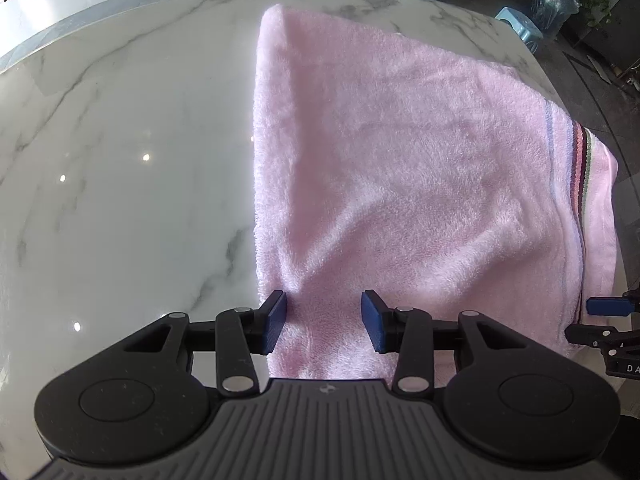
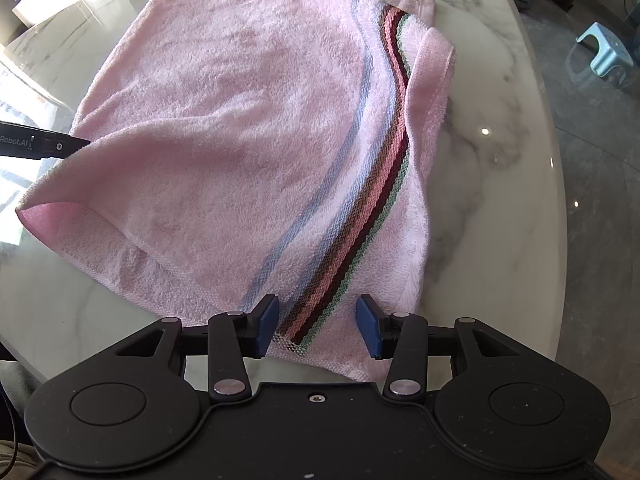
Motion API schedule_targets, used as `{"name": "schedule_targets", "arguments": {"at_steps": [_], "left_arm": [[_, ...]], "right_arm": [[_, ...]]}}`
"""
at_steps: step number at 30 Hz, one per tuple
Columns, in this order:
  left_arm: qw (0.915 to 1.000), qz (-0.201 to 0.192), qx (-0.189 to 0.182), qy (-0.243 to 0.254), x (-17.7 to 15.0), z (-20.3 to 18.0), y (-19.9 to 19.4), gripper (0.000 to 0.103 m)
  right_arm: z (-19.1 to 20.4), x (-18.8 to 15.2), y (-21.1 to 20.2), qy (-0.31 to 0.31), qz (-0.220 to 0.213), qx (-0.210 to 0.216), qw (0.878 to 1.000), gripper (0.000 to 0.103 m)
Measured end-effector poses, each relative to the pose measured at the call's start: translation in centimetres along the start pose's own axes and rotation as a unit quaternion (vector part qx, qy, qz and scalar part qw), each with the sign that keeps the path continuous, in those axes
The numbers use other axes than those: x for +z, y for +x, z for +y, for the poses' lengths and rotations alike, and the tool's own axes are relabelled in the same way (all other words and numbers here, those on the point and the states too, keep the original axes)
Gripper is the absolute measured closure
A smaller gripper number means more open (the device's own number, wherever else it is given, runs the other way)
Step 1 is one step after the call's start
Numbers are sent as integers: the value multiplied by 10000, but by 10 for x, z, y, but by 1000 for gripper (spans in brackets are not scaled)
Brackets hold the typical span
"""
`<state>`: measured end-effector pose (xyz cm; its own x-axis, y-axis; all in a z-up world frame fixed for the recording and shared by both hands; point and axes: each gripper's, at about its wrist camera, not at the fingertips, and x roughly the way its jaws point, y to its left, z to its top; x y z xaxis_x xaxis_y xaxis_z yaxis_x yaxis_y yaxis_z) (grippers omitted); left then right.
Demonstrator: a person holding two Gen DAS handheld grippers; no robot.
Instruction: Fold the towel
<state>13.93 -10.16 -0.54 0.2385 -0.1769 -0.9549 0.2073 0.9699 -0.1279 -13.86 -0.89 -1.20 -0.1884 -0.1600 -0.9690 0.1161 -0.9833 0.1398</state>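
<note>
Left wrist: a fluffy pink terry towel (image 1: 400, 168) is spread on the glossy veined marble table (image 1: 120, 140). The left gripper (image 1: 325, 322) is held wide open over the near hem, nothing clamped.

Right wrist: the striped woven band (image 2: 360, 200) is seen curving along the towel. The right gripper (image 2: 318, 322) is spread wide, nothing pinched.

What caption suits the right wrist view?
Open right tool straddling the striped edge of a pink towel on a marble table.
</note>
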Motion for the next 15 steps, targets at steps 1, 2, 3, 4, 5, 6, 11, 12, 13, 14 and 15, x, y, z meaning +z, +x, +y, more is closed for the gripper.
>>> {"name": "schedule_targets", "arguments": {"at_steps": [1,2,3,4,5,6,11,12,13,14,15], "left_arm": [[10000,-21,59,55,0,-1,0,87],[9999,-32,84,120,-1,-1,0,95],[9998,-41,96,187,-1,-1,1,96],[9997,-61,85,239,-2,0,0,97],[9996,-91,74,244,-3,0,0,98],[9997,-112,69,219,-4,1,0,98],[9997,-194,35,174,-5,5,-9,99],[9997,-202,22,161,-5,7,-12,99],[9997,-200,-3,131,-5,10,-15,99],[9998,-202,-17,92,-5,13,-18,100],[9997,-215,4,81,-5,15,-21,100]], "right_arm": [[0,0,-1,-1,0,9,10000,59],[-1,-1,-1,-2,1,17,10000,58],[0,-1,-2,-3,3,29,10000,56],[0,-1,-2,-7,7,32,10000,55],[1,0,-2,-13,10,32,10000,54],[1,0,-3,-19,14,31,10000,54],[4,0,-4,-90,29,-14,10000,54],[4,1,-4,-95,31,-15,9999,54],[4,1,-4,-95,33,-12,9999,54],[3,1,-4,-104,36,-9,9999,54],[3,1,-4,-111,37,-5,9999,54]]}}
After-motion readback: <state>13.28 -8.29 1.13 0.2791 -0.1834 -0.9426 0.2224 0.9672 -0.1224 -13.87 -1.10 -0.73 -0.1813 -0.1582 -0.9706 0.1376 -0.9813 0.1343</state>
